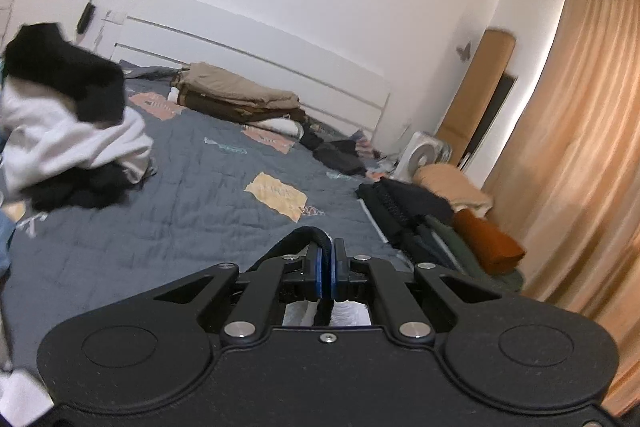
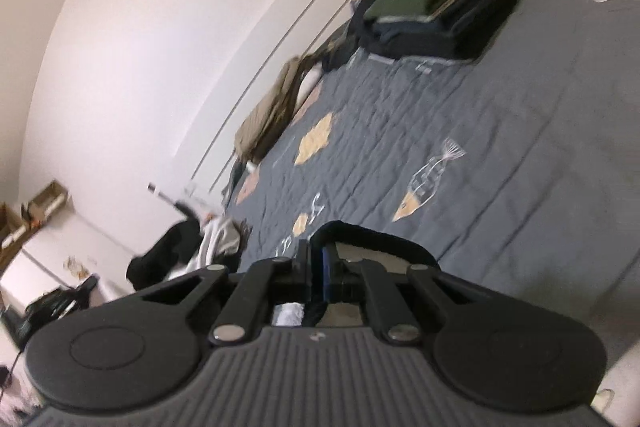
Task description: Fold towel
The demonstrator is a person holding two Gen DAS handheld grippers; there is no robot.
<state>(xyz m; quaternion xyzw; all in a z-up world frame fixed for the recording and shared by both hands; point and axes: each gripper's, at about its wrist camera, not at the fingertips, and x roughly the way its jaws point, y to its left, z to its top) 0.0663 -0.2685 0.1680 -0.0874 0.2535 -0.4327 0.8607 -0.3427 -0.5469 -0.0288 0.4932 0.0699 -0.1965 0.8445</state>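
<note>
In the left wrist view my left gripper (image 1: 327, 247) is shut, and a dark towel's thick hem (image 1: 294, 238) is pinched between its blue pads and loops out to the left of the fingers. The right wrist view is tilted and blurred. There my right gripper (image 2: 318, 255) is also shut on a dark towel edge (image 2: 372, 238), which arches over to the right of the fingers. The rest of the towel hangs below both grippers, out of sight. Both grippers are raised above the grey quilted bed (image 1: 192, 195).
A loose white and black clothes pile (image 1: 68, 131) lies at the bed's left. A folded stack with orange and green items (image 1: 472, 239) sits at the right edge, by a tan curtain (image 1: 580, 147). Brown folded bedding (image 1: 240, 99) lies near the white headboard, and a fan (image 1: 424, 157) stands beyond.
</note>
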